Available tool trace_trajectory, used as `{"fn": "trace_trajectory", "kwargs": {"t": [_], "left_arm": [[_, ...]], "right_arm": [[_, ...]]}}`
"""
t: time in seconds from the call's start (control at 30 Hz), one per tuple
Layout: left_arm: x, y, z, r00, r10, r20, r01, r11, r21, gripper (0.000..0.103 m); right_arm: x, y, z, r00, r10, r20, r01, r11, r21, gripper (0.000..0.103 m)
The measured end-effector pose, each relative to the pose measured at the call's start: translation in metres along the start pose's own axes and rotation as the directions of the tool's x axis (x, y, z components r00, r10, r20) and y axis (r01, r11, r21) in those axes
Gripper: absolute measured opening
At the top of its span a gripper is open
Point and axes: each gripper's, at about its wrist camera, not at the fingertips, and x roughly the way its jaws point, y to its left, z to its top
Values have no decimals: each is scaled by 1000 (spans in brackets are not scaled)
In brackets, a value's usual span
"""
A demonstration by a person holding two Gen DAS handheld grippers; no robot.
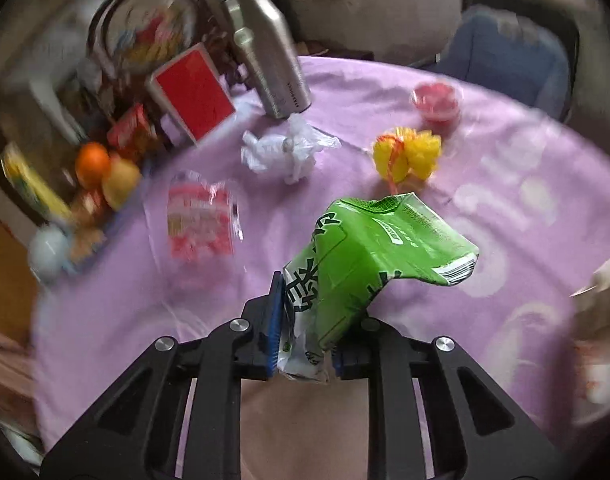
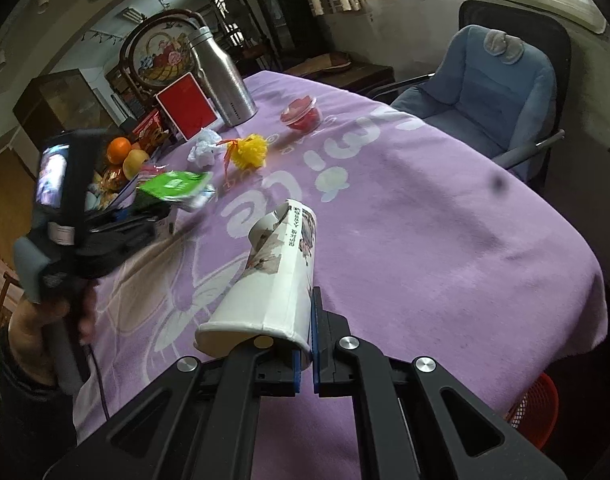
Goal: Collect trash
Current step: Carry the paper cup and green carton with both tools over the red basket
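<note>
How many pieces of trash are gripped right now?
2: a crumpled green snack bag clamped in the left gripper, and a crushed white paper cup pinched by its rim in the right gripper. Other scraps lie on the tablecloth.

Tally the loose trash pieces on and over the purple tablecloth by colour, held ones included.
Green: 1, the snack bag in the left gripper
White: 2, the paper cup in the right gripper and the crumpled plastic
Yellow: 1, the mesh ball
Pink-red: 1, the flat wrapper
Total: 5
</note>
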Motion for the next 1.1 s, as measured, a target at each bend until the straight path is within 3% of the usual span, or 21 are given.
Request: {"fn": "trace_trajectory", "kwargs": {"t": [0.07,0.13,0.2,0.3,0.4,0.67,0.97,1.1], "left_arm": [[-13,19,-7,996,-84,0,83,992,-98,21],[-22,35,-15,975,-222,-10,216,958,-191,21],[-30,42,-24,954,-300,-9,290,927,-238,21],[-40,36,-35,934,-358,-12,345,909,-234,21],[-49,22,-42,920,-391,-17,379,900,-214,21],[-77,-24,-55,908,-419,-18,412,900,-140,21],[-115,-93,-57,863,-504,-20,504,864,-9,21],[-131,-130,-61,837,-546,-41,548,835,53,21]], "right_arm": [[-2,-1,-1,1000,-3,3,3,1000,6,4],[-4,-2,-3,1000,-2,2,2,1000,12,4],[-7,-1,-6,1000,1,5,-1,1000,16,4],[-15,2,-12,1000,8,17,-8,1000,22,4],[-26,2,-19,999,6,35,-7,1000,24,4],[-76,-23,-42,994,-13,108,8,999,53,4],[-128,-88,-83,987,-78,139,57,988,146,4],[-145,-115,-104,984,-115,139,88,979,182,4]]}}
